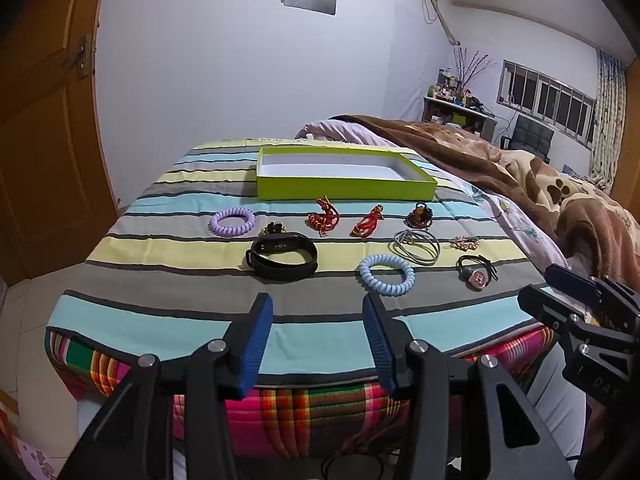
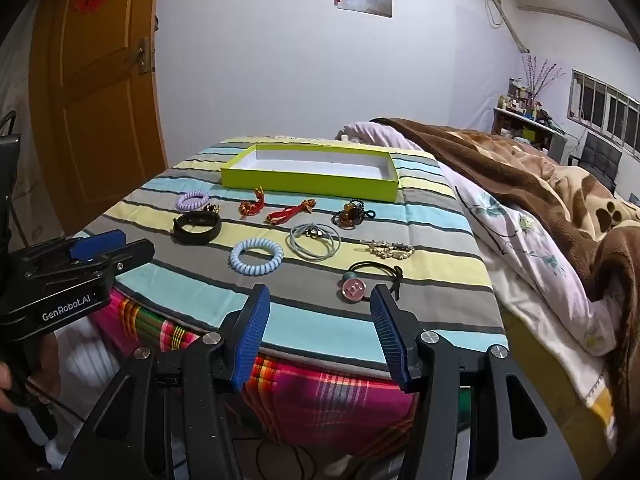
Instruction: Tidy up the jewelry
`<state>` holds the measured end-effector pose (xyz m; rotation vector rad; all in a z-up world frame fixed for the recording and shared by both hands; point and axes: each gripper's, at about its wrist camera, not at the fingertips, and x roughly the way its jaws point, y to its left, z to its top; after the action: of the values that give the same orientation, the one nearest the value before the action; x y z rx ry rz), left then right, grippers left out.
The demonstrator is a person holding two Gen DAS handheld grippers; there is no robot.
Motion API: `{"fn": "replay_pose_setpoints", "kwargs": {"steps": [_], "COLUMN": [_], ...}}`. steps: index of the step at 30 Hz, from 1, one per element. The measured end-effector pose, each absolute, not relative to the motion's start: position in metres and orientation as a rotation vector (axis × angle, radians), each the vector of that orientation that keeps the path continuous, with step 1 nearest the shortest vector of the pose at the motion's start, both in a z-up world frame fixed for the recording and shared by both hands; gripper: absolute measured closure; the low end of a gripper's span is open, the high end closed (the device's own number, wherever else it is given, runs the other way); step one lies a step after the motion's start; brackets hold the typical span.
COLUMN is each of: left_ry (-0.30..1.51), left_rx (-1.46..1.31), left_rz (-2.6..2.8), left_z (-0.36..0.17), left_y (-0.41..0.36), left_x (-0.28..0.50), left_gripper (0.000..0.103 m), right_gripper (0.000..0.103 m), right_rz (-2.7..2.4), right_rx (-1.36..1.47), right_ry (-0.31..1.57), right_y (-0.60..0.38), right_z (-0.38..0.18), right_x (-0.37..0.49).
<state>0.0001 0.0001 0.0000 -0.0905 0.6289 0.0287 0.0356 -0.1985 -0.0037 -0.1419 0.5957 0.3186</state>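
On the striped cloth (image 1: 200,308) covering the bench, the green box (image 1: 344,190) sits at the far side, open and with nothing visible inside, while every piece of jewelry lies in front of it, none yet stowed. Both tools hang short of the near edge: the left tool (image 1: 318,344) and the right tool (image 2: 320,338) each have their fingers spread wide, holding nothing.

The biggest risk is the cloth itself. It looks soft and loose, so a fingertip pressed down for a flat item would likely pinch fabric, drag the stripes and shift the whole layout.

The black band (image 1: 282,260) is the largest piece and stands on its edge; a grip on one side could tip it onto the small gold-and-black piece (image 1: 274,229) touching its far side.

The blue coil tie (image 2: 256,257) and the purple coil tie (image 2: 193,201) are springy and could squirm out of a loose pinch.

The grey loops (image 2: 315,241) are thin and overlapping, so catching only one strand is likely.

The two red knotted cords (image 2: 280,209) may snag on a pad when released.

The pink-buttoned hair tie (image 2: 362,282), just ahead of the right tool, and the small pearl clip (image 2: 388,249) lie so flat that the fingers may slide over them.
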Motion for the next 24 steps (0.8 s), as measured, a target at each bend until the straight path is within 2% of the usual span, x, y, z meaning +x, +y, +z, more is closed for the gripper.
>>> {"fn": "replay_pose_setpoints", "kwargs": {"steps": [24], "left_ry": [0.607], "left_rx": [-0.109], "left_rz": [0.020], "left_z": [0.004], "left_y": [0.003], "left_x": [-0.006], "left_gripper": [0.054], "right_gripper": [0.050], "right_rz": [0.302], "right_rx": [-0.148], "right_ry": [0.590], "right_y": [-0.200], "right_z": [0.002], "right_x": [0.032]}}
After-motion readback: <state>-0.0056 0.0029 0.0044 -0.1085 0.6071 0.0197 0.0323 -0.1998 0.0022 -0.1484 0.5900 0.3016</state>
